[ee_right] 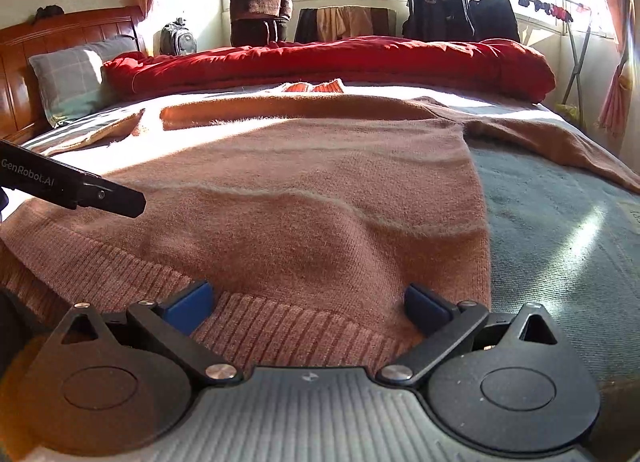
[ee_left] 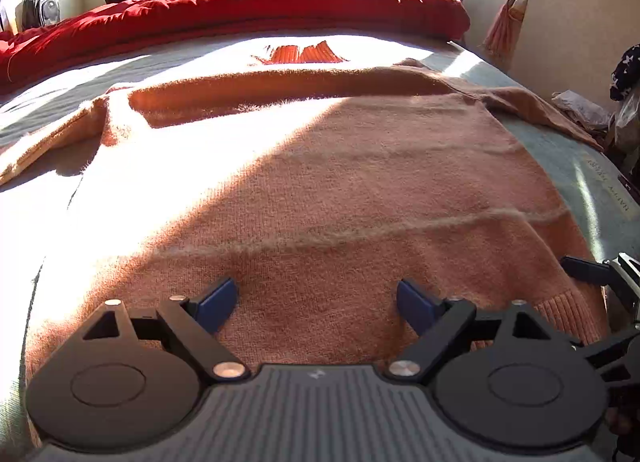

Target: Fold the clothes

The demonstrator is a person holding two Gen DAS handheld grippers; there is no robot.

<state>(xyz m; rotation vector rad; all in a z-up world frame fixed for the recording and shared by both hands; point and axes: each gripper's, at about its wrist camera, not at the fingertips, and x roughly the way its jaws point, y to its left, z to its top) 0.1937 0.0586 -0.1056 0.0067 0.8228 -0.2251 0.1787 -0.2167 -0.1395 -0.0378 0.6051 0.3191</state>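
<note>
We hold the left gripper (ee_left: 316, 302) and right gripper (ee_right: 308, 308) spread wide above the near hem of the orange sweater (ee_left: 320, 182), which lies flat on the bed (ee_right: 560, 222) (nothing pinched).

Each hand-held gripper (ee_left: 316, 300) black, ribbed grey base, blue pads (ee_right: 188, 312), silver pivot screws; side lettering "GenRobot.AI".

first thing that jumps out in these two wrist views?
The big orange sweater spread flat across the bed, sleeves out to both sides, half in hard sunlight. Behind it a red duvet is bunched along the far edge. Both tools hang open over the ribbed hem: left tool, right tool.
</note>
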